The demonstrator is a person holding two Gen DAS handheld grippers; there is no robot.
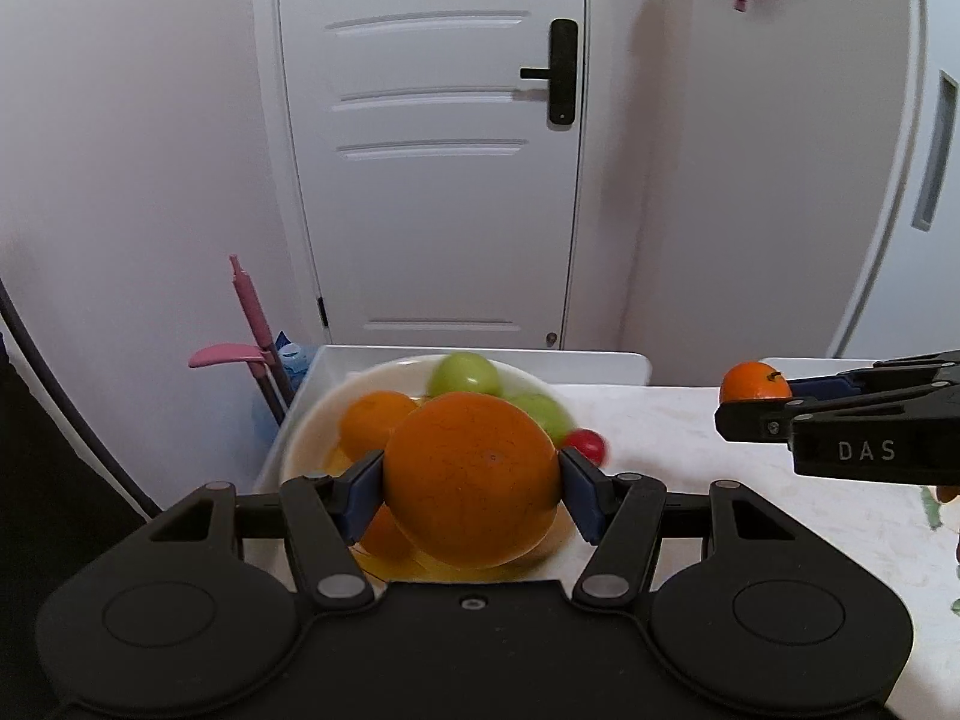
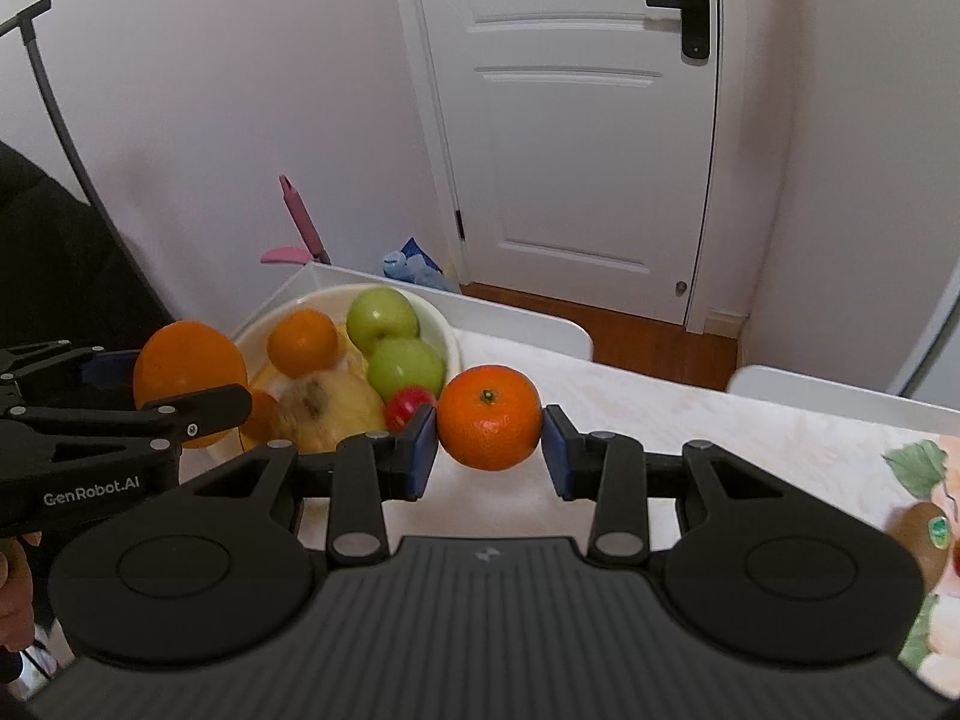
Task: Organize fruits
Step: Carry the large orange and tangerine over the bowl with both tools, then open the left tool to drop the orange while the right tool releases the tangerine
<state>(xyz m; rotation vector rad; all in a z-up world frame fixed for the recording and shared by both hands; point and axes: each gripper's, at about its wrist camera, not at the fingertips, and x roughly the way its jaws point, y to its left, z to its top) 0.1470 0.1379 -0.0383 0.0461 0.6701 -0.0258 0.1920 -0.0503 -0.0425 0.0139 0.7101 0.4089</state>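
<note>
My left gripper point(image 1: 472, 480) is shut on a large orange point(image 1: 471, 480) and holds it above the near rim of a white bowl point(image 1: 312, 420). It also shows at the left of the right wrist view point(image 2: 189, 381). My right gripper point(image 2: 489, 420) is shut on a smaller mandarin point(image 2: 489, 417), held above the table just right of the bowl point(image 2: 447, 330). The mandarin also shows in the left wrist view point(image 1: 753, 381). The bowl holds two green apples point(image 2: 384, 312), an orange point(image 2: 302, 341) and a brownish-yellow fruit point(image 2: 327, 405). A small red fruit point(image 2: 408, 405) lies by the bowl's right edge.
The table point(image 2: 690, 414) has a pale marbled top. A kiwi with a sticker point(image 2: 921, 540) lies on a patterned patch at the right. White chair backs point(image 2: 522, 315) stand behind the table. A pink broom and dustpan point(image 1: 252, 324) lean at the wall by a white door point(image 1: 432, 138).
</note>
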